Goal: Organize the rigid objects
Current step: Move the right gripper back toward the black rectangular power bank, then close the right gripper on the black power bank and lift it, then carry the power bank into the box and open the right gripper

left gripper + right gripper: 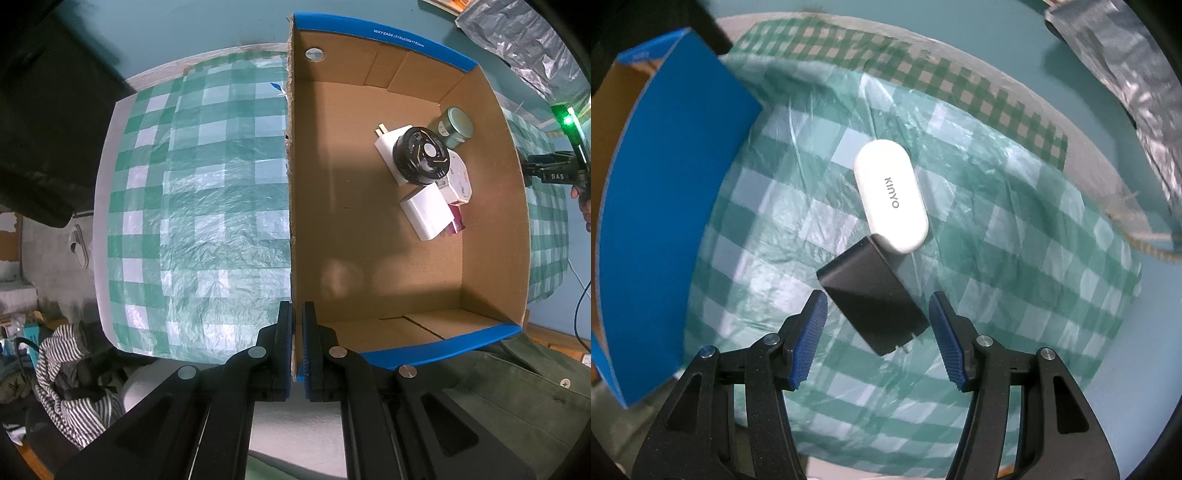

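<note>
My left gripper [297, 325] is shut on the near left wall of an open cardboard box [491, 155] with blue edges. Inside the box lie a black round dial timer [421, 155], a green tin [452, 127], a white plug adapter [426, 212] and small white and maroon boxes [460, 184]. My right gripper [879, 325] is open, its fingers either side of a black charger block [873, 299] on the checked cloth. A white KINYO case [892, 197] lies just beyond, touching the charger. The box's blue wall [672, 192] stands at the left.
A green-and-white checked plastic cloth [199, 206] covers the table. A silver foil bag [1126, 74] lies at the far right. Striped fabric [70, 384] and clutter sit below the table's left edge. The other gripper [561, 173] shows past the box's right wall.
</note>
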{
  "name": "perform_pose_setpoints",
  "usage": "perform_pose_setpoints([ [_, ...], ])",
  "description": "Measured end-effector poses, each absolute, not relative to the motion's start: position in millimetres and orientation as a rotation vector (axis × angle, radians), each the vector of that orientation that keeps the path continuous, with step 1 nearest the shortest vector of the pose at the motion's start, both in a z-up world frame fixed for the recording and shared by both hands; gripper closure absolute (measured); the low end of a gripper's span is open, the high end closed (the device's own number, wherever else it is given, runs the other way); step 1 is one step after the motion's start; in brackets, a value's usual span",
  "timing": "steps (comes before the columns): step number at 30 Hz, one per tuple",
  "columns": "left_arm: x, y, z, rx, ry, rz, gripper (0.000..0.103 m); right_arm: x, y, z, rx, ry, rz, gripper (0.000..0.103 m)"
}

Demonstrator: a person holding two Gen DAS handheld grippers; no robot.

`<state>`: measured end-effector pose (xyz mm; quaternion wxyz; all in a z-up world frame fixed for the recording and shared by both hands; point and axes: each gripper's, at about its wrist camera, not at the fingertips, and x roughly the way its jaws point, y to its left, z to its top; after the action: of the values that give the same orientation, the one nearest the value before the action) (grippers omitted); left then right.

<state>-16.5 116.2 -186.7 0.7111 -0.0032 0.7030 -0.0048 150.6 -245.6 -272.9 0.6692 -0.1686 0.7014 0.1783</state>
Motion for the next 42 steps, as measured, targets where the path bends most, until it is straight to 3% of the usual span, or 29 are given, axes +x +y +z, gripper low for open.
perform_pose_setpoints([
  [5, -16.4, 116.8, -186.6, -0.010, 1.559, -0.010, 0.099, 150.1, -242.6, -285.0, -0.412, 1.586, 0.412, 0.045],
  [11, -18.1, 118.5, -186.2, -0.016, 1.559, -0.007, 0.099, 154.5, -249.7, -286.9, -0.280, 1.648, 0.351, 0.064],
  [29, -15.9, 116.7, -187.0, -0.013, 1.559, -0.013, 0.099, 152.5, -249.3, -302.3, -0.178, 1.617, 0.252, 0.065],
  [42, -15.9, 115.7, -187.3, -0.011, 1.560, -0.014, 0.099, 125.6, -233.8, -258.1, -0.123, 1.581, 0.312, 0.065],
])
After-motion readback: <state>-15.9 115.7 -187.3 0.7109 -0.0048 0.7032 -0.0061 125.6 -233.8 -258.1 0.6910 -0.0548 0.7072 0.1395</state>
